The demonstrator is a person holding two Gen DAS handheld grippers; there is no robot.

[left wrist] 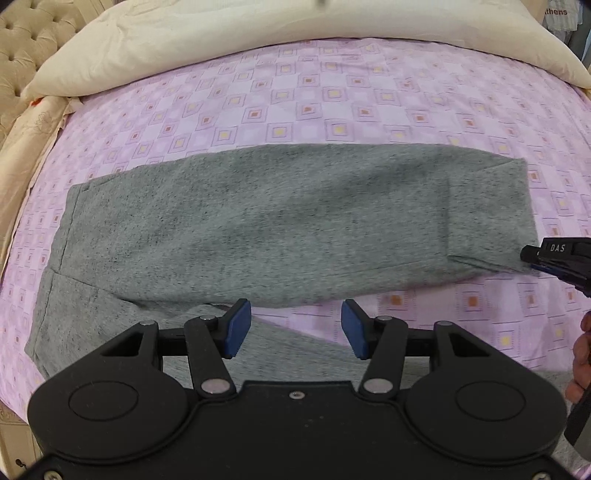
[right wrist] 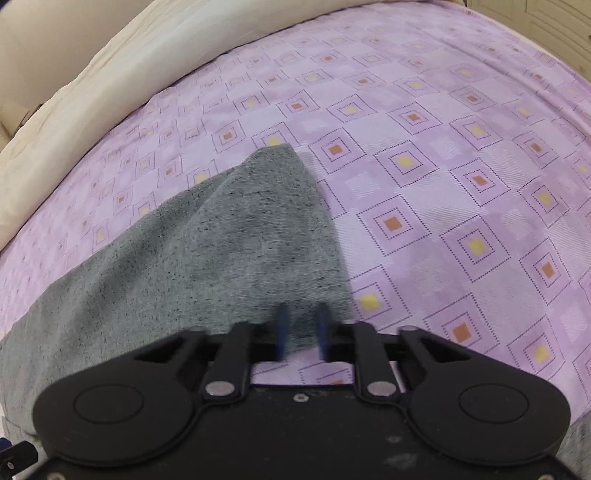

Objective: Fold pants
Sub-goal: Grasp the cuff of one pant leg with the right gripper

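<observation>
Grey speckled pants (left wrist: 258, 229) lie on the purple patterned bed sheet (left wrist: 295, 99), one leg stretched across from waist at the left to cuff (left wrist: 495, 214) at the right. My left gripper (left wrist: 295, 328) is open and empty, hovering above the near edge of the pants by the crotch. My right gripper (right wrist: 302, 328) has its blue pads close together around the near corner of the leg cuff (right wrist: 280, 229), which drapes upward from it. The right gripper also shows at the right edge of the left wrist view (left wrist: 532, 258), at the cuff corner.
A cream duvet (left wrist: 229, 33) lies along the far side of the bed and also shows in the right wrist view (right wrist: 92, 85). A tufted beige headboard (left wrist: 18, 48) stands at the far left. Bare sheet (right wrist: 461, 184) lies to the right of the cuff.
</observation>
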